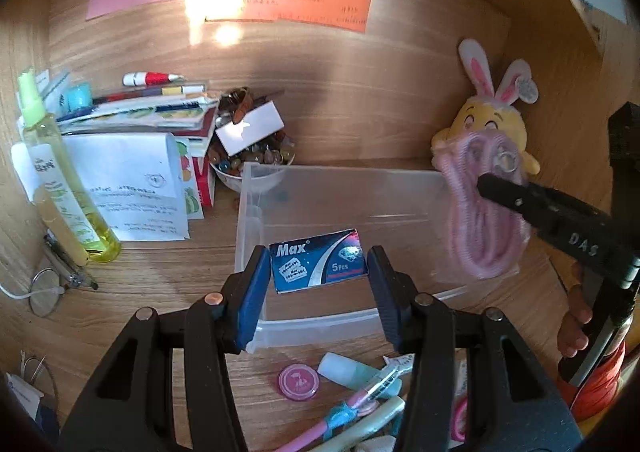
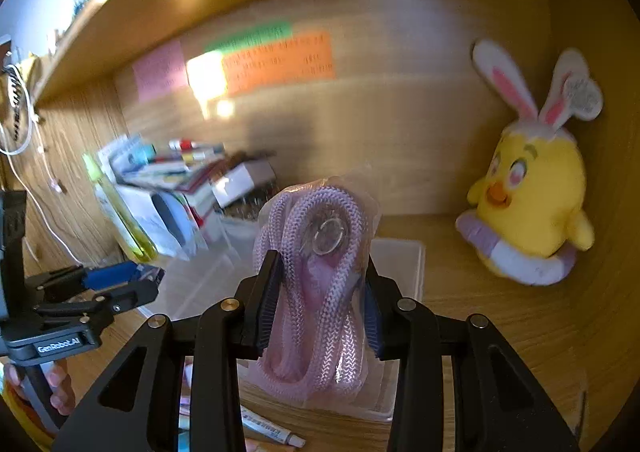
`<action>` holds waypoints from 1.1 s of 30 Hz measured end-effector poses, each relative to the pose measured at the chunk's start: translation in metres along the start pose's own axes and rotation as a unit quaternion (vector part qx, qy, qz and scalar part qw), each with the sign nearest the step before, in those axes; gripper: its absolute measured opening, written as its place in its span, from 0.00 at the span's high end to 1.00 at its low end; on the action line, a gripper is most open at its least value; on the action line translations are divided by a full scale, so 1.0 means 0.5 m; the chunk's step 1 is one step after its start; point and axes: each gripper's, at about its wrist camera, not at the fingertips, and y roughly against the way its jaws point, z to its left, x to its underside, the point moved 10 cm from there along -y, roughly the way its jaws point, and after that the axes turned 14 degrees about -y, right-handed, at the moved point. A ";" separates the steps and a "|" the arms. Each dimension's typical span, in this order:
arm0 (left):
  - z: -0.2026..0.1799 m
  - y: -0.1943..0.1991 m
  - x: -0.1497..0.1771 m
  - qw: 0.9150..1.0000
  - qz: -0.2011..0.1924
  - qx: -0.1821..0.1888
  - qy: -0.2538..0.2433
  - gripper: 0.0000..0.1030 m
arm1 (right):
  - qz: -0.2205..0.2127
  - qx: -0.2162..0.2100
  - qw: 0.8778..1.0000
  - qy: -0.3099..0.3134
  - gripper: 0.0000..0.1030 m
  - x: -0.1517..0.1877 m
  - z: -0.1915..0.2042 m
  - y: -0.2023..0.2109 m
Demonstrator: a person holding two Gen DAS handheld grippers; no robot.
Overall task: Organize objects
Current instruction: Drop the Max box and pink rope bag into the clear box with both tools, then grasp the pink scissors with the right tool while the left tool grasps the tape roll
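A clear plastic bin [image 1: 256, 187] stands on the wooden desk. A blue "Max" blade box [image 1: 318, 262] lies flat inside it. My left gripper [image 1: 318, 284] is open above the bin's near edge, its fingers either side of the box, not touching it. My right gripper [image 2: 320, 304] is shut on a clear packet of coiled pink rope [image 2: 316, 292] and holds it above the bin's right end [image 2: 400, 256]. The rope packet also shows in the left wrist view [image 1: 484, 211], hanging from the right gripper [image 1: 504, 189].
A yellow chick plush [image 2: 528, 191] with bunny ears sits at the back right. A bowl of beads [image 1: 252, 163], stacked books and papers [image 1: 136, 155] and a yellow-green spray bottle [image 1: 60, 179] stand at the left. Pens, a pink disc [image 1: 298, 380] and tubes lie in front of the bin.
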 end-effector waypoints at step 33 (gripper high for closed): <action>-0.021 -0.009 0.022 0.999 0.013 -0.025 -0.024 0.09 | 0.031 0.039 0.995 0.092 0.31 0.064 0.045 -0.026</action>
